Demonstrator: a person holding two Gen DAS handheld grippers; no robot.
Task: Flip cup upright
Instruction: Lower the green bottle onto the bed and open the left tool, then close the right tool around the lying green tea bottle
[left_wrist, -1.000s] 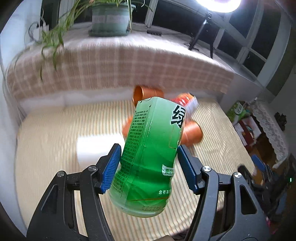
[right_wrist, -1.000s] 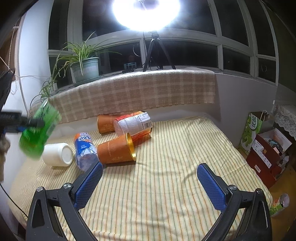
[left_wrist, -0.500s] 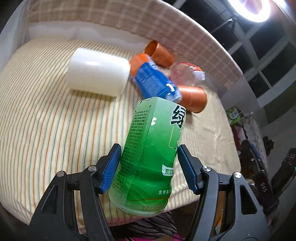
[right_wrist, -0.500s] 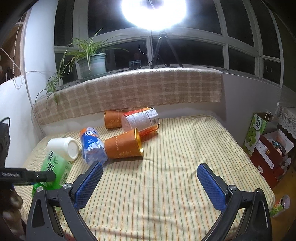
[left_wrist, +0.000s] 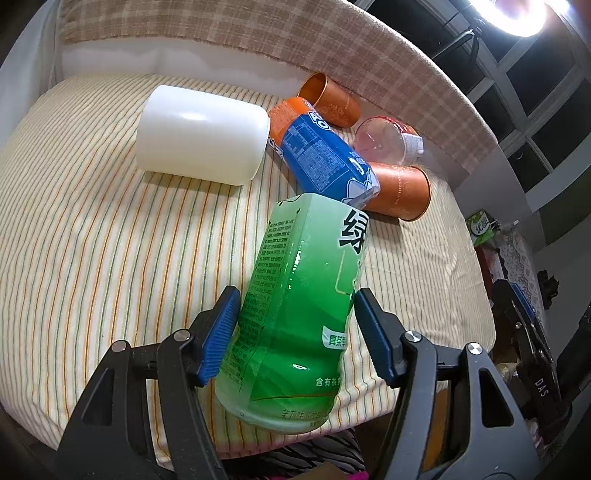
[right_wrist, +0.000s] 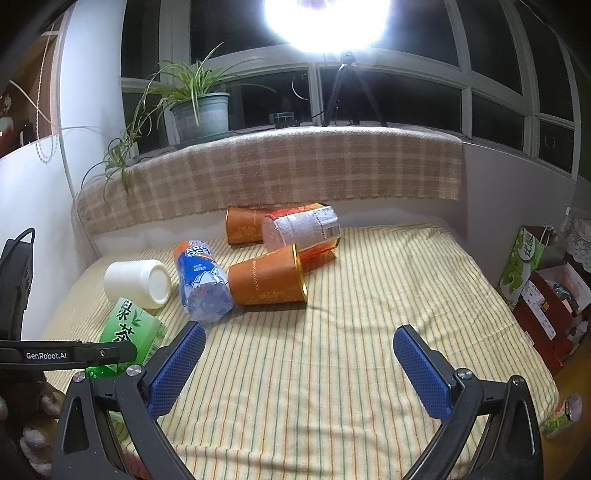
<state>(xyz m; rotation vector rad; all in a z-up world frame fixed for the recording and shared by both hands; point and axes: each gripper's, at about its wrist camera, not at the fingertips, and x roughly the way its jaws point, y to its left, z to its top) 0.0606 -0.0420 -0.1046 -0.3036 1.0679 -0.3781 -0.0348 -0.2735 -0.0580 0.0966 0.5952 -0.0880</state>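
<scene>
Striped bedding (right_wrist: 332, 369) covers the bed beneath a plaid-draped sill carrying a potted spider plant (right_wrist: 195, 110) and a glaring ring light (right_wrist: 325, 18). Behind the green tea cup (left_wrist: 299, 306), the blue cup's (left_wrist: 321, 155) mouth is hidden; whether the green cup touches the bed is unclear. The left hand-held gripper (left_wrist: 295, 332) pinches that cup near the bed's front-left edge. The right hand-held gripper (right_wrist: 295, 365) hangs spread wide above the stripes.

The green plastic cup (left_wrist: 301, 314) bears a large black "绿" at frame centre; the right wrist view shows "绿茶". A black gripper arm (right_wrist: 66, 355), lower left, reads "GenRobot.AI". Another black part (left_wrist: 540, 382), lower right, reads "DAS".
</scene>
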